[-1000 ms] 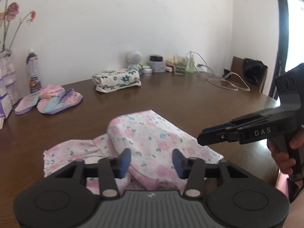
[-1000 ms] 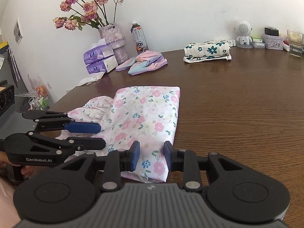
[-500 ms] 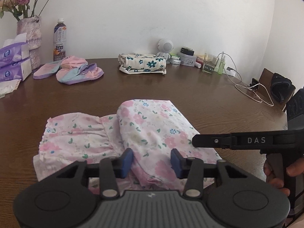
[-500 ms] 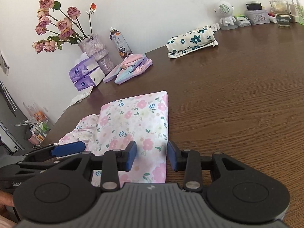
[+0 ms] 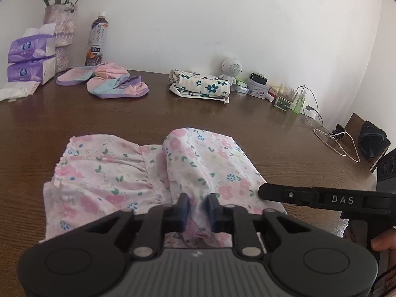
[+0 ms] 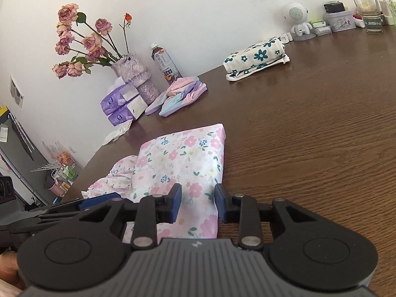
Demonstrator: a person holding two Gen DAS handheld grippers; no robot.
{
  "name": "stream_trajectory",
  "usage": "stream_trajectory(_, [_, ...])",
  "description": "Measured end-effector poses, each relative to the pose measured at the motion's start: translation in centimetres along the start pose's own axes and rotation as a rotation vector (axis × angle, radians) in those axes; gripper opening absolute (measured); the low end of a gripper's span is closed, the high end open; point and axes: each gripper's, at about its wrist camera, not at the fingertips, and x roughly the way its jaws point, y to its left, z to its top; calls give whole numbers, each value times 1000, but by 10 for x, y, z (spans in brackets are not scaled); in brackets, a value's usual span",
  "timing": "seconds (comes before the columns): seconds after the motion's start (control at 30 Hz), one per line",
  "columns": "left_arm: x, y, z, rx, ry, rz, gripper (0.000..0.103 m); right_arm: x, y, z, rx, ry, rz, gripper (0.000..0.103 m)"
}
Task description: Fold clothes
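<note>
Closing on a bunched ridge of cloth, the left gripper (image 5: pixel 197 206) pinches the near edge of the pink floral garment (image 5: pixel 153 173), pointing forward and somewhat down. To its right, the right gripper (image 6: pixel 197 204) reaches level across the same near edge, jaws closing with the corner of the fabric between them, pads not yet pressing. The garment lies partly folded on the dark wooden table (image 6: pixel 309 128), its long axis running left to right, near the front edge. A white wall stands behind.
</note>
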Motion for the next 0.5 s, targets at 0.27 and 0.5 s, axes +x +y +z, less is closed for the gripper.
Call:
stream_trajectory(0.27, [2,3,15,-71,-54,13,51,-1,2,10,-20,-20,0,32])
stream_trajectory(0.5, [5,1,17,-57,-53,7,35,15,-1,17,-8,28,4,17])
